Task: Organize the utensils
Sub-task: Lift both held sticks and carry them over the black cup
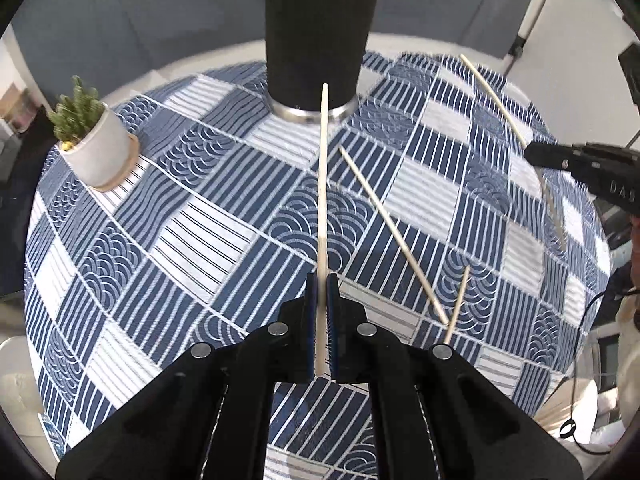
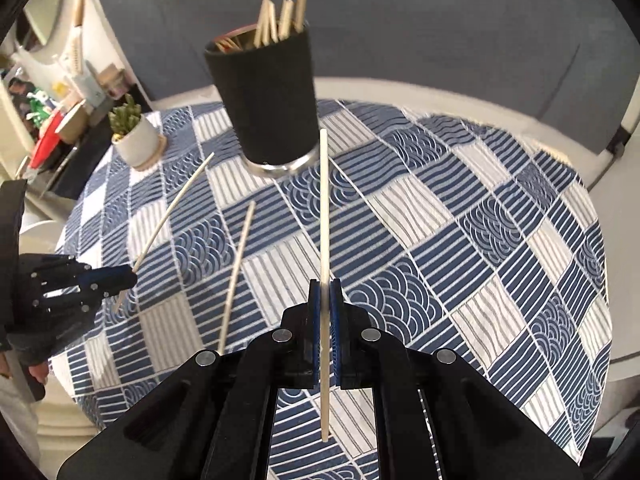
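Patterned tablecloth (image 1: 224,216); left claw (image 1: 322,280), right claw (image 2: 326,284) each clench one chopstick (image 1: 323,184).

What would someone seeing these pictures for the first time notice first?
Each claw is shut on a pale wooden chopstick: the left claw on its chopstick, the right claw on another chopstick. Behind them stands a tall black cup bristling with chopsticks, on a blue-and-white patterned tablecloth where loose chopsticks lie.

Black cup (image 2: 264,100) blocks ahead; tablecloth (image 2: 460,240) to its right open
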`<state>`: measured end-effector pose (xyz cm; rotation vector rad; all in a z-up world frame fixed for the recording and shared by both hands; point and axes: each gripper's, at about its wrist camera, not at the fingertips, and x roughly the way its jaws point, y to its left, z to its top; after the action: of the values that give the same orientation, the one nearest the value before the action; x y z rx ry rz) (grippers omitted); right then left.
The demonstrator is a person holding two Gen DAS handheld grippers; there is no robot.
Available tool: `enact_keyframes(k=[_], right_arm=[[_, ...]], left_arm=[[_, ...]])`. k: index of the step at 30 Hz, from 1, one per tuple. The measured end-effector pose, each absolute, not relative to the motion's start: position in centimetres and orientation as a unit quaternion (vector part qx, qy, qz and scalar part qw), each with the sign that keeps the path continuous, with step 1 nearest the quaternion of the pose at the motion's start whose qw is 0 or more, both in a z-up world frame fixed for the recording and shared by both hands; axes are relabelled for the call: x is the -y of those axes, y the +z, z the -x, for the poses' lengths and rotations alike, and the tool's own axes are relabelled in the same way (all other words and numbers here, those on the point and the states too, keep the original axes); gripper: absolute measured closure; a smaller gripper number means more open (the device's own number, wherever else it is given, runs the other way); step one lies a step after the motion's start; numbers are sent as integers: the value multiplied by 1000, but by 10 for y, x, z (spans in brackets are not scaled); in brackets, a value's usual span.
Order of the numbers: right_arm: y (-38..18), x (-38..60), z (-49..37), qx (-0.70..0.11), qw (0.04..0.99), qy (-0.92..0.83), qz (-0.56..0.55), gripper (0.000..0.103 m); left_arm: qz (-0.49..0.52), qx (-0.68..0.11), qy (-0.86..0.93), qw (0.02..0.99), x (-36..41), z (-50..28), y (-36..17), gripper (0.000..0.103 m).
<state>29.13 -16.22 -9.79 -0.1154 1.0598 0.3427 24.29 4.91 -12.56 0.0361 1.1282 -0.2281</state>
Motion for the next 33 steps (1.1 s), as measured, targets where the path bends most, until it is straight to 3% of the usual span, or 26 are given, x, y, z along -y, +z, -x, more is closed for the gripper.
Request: enact_keyframes(k=[17,33], right_arm=[[19,128,-283,-368,897,238,57,98],[83,121,-322,-274,924,268,1,98]], left_arm=[[-24,-435,-83,896,-62,-249,-17,98],[26,-340,-107,934,-82,-300,81,98]])
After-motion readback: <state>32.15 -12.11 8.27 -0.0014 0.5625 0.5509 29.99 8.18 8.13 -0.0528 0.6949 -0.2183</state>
